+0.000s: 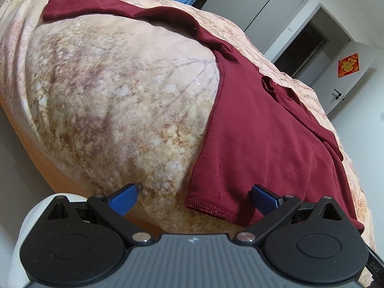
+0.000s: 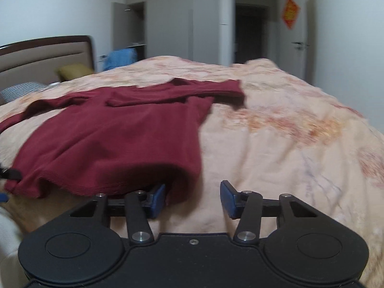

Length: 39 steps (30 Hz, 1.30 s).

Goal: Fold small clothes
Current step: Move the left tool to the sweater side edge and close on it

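Maroon cloth, a small long-sleeved top [image 1: 264,129], lay spread flat on my bed's floral blanket [image 1: 108,100], one sleeve stretched out to the side. My left claw [image 1: 194,199] stood wide over the hem corner, one blue pad above the fabric, one above the blanket, gripping nothing. My right claw [image 2: 193,199] stood partly open at the opposite hem corner, cloth draped against its left pad [image 2: 158,199], not pinched. Behind the bed stood a headboard [image 2: 45,55] and a door [image 2: 297,38].
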Tool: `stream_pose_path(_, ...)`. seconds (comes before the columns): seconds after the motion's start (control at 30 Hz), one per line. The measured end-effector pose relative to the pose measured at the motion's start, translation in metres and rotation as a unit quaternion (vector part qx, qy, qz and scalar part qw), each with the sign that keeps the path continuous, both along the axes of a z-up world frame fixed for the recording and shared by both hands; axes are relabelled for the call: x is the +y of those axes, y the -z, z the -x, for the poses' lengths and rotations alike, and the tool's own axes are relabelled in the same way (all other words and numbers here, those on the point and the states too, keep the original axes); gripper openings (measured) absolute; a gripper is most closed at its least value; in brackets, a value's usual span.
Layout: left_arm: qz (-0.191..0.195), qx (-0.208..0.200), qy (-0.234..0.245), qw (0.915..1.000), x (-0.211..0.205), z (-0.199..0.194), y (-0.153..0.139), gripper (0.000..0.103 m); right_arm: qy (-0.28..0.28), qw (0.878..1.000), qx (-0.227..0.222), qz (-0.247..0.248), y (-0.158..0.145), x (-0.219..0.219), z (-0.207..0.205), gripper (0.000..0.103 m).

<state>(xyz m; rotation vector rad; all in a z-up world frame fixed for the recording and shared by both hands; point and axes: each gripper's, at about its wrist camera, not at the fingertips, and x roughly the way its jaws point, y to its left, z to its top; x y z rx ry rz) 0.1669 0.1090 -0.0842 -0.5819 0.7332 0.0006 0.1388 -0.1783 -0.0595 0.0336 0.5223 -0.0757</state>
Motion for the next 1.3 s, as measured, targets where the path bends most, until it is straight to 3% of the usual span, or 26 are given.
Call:
stream_pose_path(0.27,0.001,-0.003,0.001,1.0000,0.001,0.007,0.002,0.103,0.064,0.998,0.007,0.010,0.013,-0.018,0.035,0.061)
stream_pose_path(0.37,0.002,-0.005,0.000,1.0000,0.001,0.007,0.002,0.103,0.052,0.999,-0.002,-0.017,0.014,-0.022,0.046,0.063)
stream_pose_path(0.47,-0.002,-0.016,-0.001,0.9999,0.000,0.008,0.000,0.103,0.017,0.999,-0.025,-0.011,0.011,-0.011,0.051,0.080)
stream_pose_path(0.53,-0.003,-0.029,-0.001,0.9996,0.000,0.011,-0.003,0.103,-0.009,0.999,-0.049,-0.013,0.006,-0.005,0.051,0.081)
stream_pose_path(0.6,-0.002,-0.048,-0.005,0.9988,0.000,0.014,-0.007,0.103,-0.024,0.997,-0.066,-0.037,0.000,-0.007,0.045,0.089)
stream_pose_path(0.67,-0.003,-0.067,-0.007,0.9977,0.000,0.016,-0.011,0.103,-0.033,0.996,-0.056,-0.061,-0.003,-0.009,0.028,0.090)
stream_pose_path(0.73,-0.005,-0.079,-0.008,0.9968,0.000,0.016,-0.013,0.103,-0.029,0.995,-0.044,-0.082,-0.003,-0.014,0.013,0.088)
stream_pose_path(0.97,0.000,-0.071,-0.003,0.9975,-0.001,0.004,-0.005,0.101,-0.005,0.992,-0.013,-0.125,0.009,-0.018,-0.010,0.062)
stream_pose_path(1.03,-0.002,-0.071,-0.006,0.9975,-0.001,0.004,-0.005,0.095,-0.002,0.993,-0.013,-0.116,0.010,-0.016,-0.008,0.055)
stream_pose_path(1.23,0.004,-0.077,-0.018,0.9969,0.004,0.012,-0.005,0.056,-0.010,0.994,-0.015,-0.109,0.006,-0.016,-0.002,0.032)
stream_pose_path(1.3,0.013,-0.088,0.000,0.9960,0.003,0.014,-0.007,0.025,-0.015,0.993,-0.013,-0.117,0.005,-0.018,-0.001,0.017)
